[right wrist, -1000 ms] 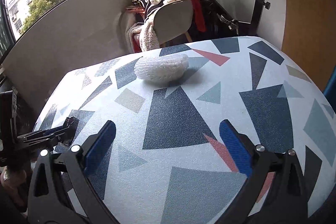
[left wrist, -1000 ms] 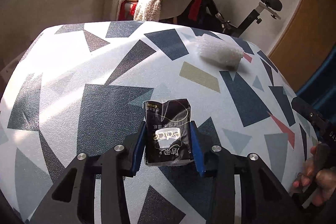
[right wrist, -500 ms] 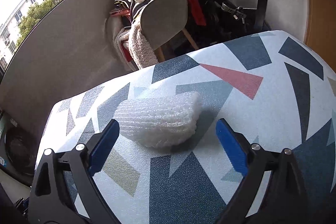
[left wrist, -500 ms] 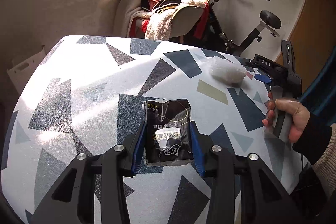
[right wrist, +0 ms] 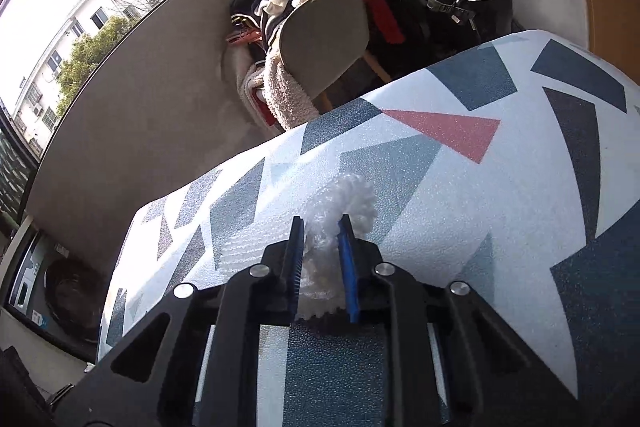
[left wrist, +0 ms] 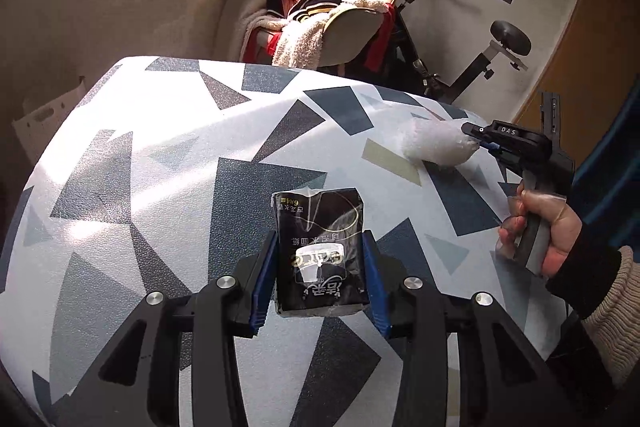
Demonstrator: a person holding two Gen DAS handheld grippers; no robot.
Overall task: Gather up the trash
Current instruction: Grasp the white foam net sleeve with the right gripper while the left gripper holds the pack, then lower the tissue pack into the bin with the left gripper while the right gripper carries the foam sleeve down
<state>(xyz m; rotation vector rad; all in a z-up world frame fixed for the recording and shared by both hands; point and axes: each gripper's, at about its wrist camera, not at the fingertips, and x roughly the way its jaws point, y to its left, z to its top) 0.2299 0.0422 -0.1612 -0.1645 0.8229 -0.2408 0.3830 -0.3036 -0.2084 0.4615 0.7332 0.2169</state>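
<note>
Half a second on, the right gripper (right wrist: 322, 259) has clamped its blue-padded fingers on the white foam-net sleeve (right wrist: 340, 211), which lay loose between them before.

Squeezed at its near end, the sleeve bunches up between the pads, resting on the far right of the table with the geometric-patterned cloth (left wrist: 168, 163). Nearer, the left gripper (left wrist: 320, 275) still pinches the black plastic tissue packet (left wrist: 320, 247) above the cloth.

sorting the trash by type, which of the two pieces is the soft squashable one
The white foam net, pinched thin in the right gripper; the black tissue pack keeps its boxy shape.
</note>
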